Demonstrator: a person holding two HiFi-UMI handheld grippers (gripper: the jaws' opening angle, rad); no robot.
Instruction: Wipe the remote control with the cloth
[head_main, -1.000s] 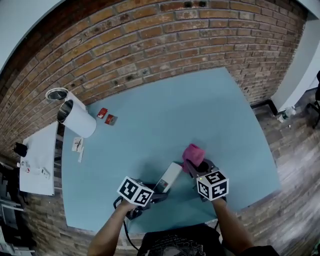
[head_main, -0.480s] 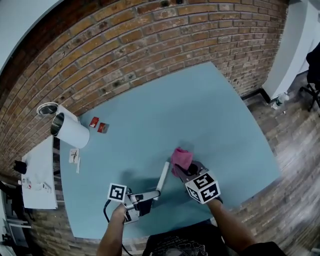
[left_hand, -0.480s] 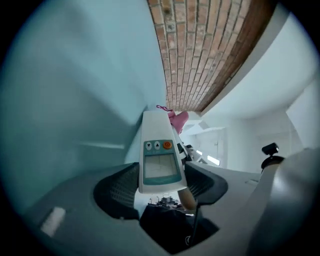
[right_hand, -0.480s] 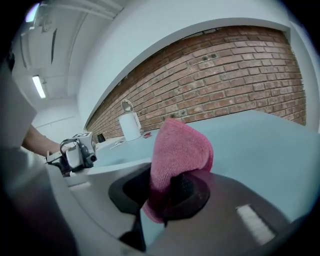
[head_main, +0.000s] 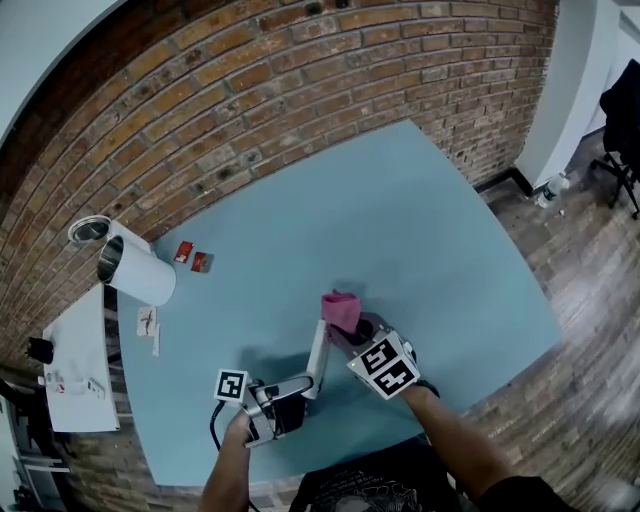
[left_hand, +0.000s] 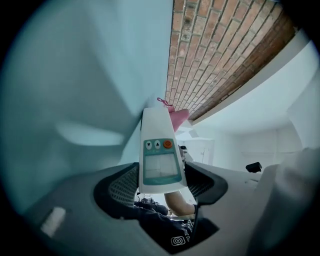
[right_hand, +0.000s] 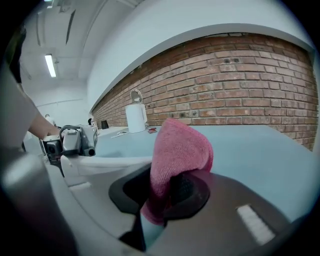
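Note:
A white remote control with a small screen and an orange button is held above the blue table. My left gripper is shut on its near end. A pink cloth sticks up from my right gripper, which is shut on it. The cloth sits against the remote's far end, on its right side. In the right gripper view the remote runs across to the left of the cloth, with the left gripper behind it.
A white cylinder lies on its side at the table's far left, with two small red packets and paper slips near it. A brick wall borders the table's far edge. A white side table stands left.
Both grippers shifted left. The remote has turned from slanting right to nearly straight away from me, and the cloth has moved with it to its far tip.

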